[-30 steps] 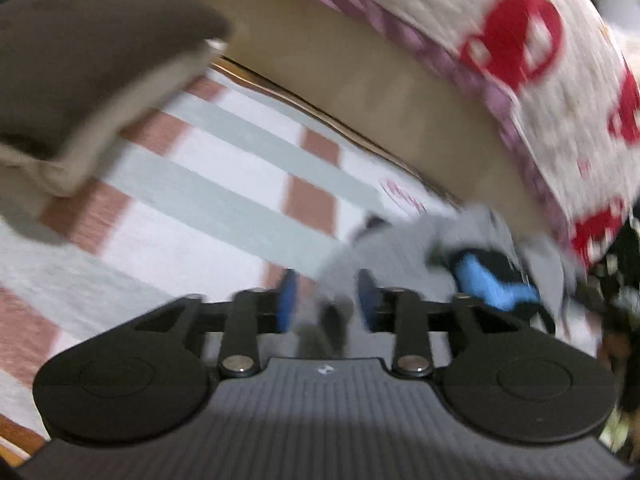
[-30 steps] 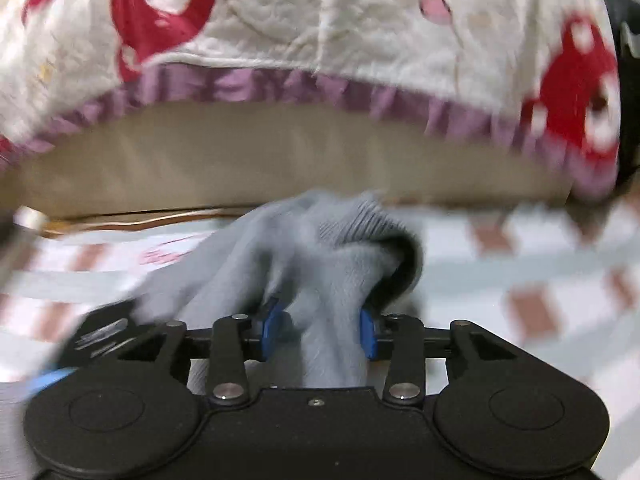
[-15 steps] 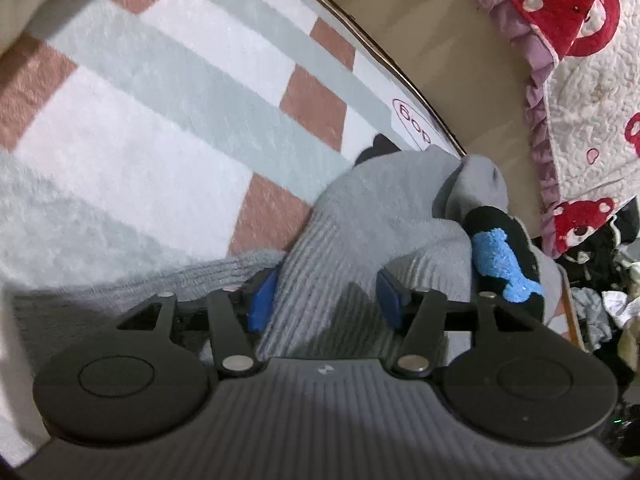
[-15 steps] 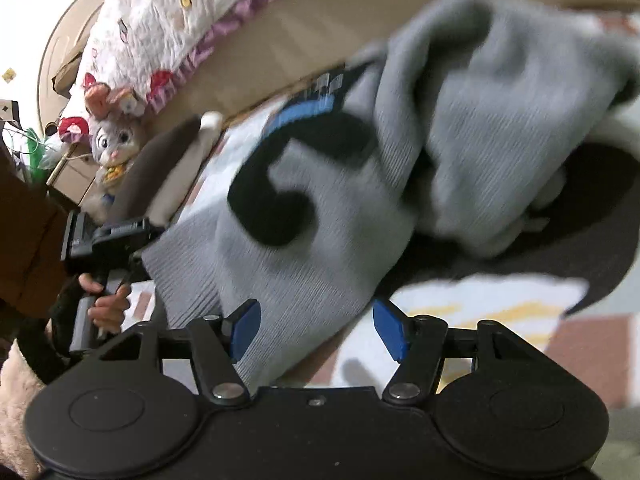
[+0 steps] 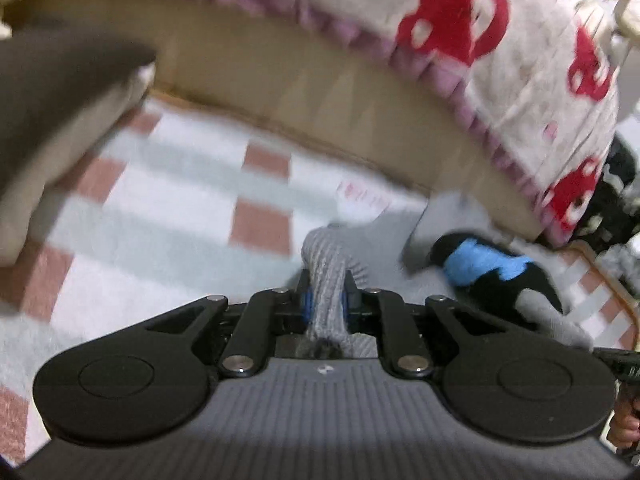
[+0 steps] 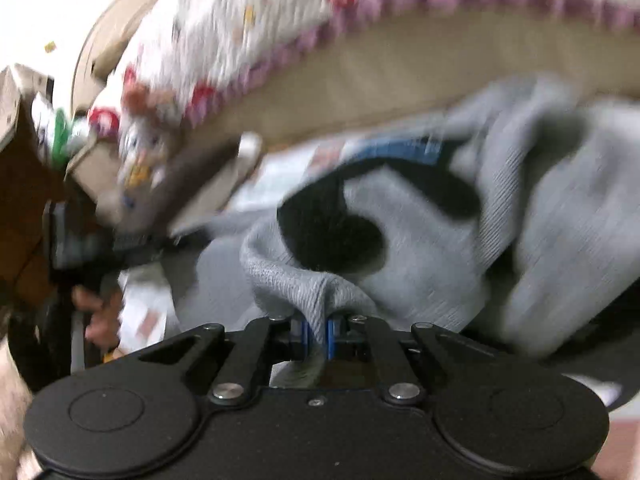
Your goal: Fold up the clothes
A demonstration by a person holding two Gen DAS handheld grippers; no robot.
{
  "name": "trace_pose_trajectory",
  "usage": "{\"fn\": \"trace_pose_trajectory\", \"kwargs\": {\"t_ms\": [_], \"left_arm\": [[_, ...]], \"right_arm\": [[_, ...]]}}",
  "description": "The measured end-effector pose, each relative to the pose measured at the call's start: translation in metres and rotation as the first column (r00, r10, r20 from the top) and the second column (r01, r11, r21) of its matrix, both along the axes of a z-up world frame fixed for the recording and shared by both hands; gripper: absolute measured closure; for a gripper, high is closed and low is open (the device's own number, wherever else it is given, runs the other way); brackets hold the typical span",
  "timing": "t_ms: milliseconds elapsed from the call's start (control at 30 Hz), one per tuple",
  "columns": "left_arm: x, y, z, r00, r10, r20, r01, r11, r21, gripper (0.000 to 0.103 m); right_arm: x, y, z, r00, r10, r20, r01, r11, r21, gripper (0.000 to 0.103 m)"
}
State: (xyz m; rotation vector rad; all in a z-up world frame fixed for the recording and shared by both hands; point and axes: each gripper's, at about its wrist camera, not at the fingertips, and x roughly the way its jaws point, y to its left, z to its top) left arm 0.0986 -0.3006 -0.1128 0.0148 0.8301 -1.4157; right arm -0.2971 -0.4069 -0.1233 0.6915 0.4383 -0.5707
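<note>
L gripper (image 5: 325, 304) is clamped tight on a bunched ribbed fold of the grey sweater (image 5: 332, 276), blue pads pressing it from both sides. R gripper (image 6: 316, 334) is pinched shut on another thin edge of the same sweater (image 6: 420, 240), which rises in front of it as a loose heap w/ black and blue patches. The sweater lies on the checked rug (image 5: 168, 216), white w/ pale green and brick-red squares, near the beige bed base (image 5: 320, 92). There's pink writing on the rug's far edge by the sweater, too blurred to read. Seen from the R gripper, the L hand (image 6: 96, 312) grips its tool's handle at far left, fingers wrapped round it. Above the bed base hangs a quilt (image 5: 460, 28), cream w/ red shapes and a purple frill. A dark brown and cream cushion (image 5: 60, 120) sits on the rug at far left. Both views are motion-blurred.
</note>
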Motion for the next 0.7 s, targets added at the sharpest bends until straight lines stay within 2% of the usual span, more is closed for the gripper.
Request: {"fn": "trace_pose_trajectory", "kwargs": {"t_ms": [100, 167, 300, 367, 467, 533, 600, 667, 700], "left_arm": [[-0.018, 0.001, 0.031, 0.999, 0.01, 0.034, -0.007, 0.998, -0.066, 0.092], [-0.03, 0.002, 0.054, 0.999, 0.026, 0.028, -0.022, 0.992, -0.124, 0.092], [-0.06, 0.013, 0.111, 0.998, 0.039, 0.051, -0.024, 0.964, -0.266, 0.092], [-0.081, 0.033, 0.144, 0.997, 0.024, 0.076, 0.003, 0.942, -0.337, 0.092], [-0.109, 0.082, 0.173, 0.995, 0.006, 0.095, 0.033, 0.912, -0.408, 0.092], [-0.122, 0.109, 0.167, 0.995, 0.0, 0.1, 0.037, 0.927, -0.373, 0.092], [-0.132, 0.131, 0.152, 0.995, -0.012, 0.094, 0.039, 0.955, -0.295, 0.091], [-0.134, 0.133, 0.112, 0.997, -0.017, 0.074, 0.024, 0.995, -0.097, 0.091], [-0.135, 0.13, 0.089, 0.997, -0.014, 0.074, 0.013, 1.0, 0.01, 0.091]], "right_arm": [[-0.026, -0.011, 0.051, 0.996, -0.084, 0.004, 0.084, 0.989, -0.12, 0.093], [-0.046, -0.017, 0.084, 0.991, -0.135, -0.004, 0.131, 0.972, -0.194, 0.093], [-0.092, -0.025, 0.145, 0.974, -0.225, -0.018, 0.206, 0.921, -0.331, 0.093], [-0.116, -0.015, 0.171, 0.97, -0.244, -0.014, 0.219, 0.894, -0.391, 0.093], [-0.148, 0.014, 0.198, 0.966, -0.257, 0.012, 0.237, 0.871, -0.43, 0.093], [-0.174, 0.041, 0.197, 0.973, -0.231, 0.017, 0.219, 0.894, -0.391, 0.093], [-0.186, 0.059, 0.173, 0.988, -0.156, -0.021, 0.144, 0.949, -0.28, 0.091], [-0.189, 0.064, 0.127, 0.99, -0.094, -0.109, 0.08, 0.989, -0.122, 0.086], [-0.187, 0.064, 0.094, 0.983, -0.07, -0.171, 0.067, 0.998, -0.021, 0.085]]}}
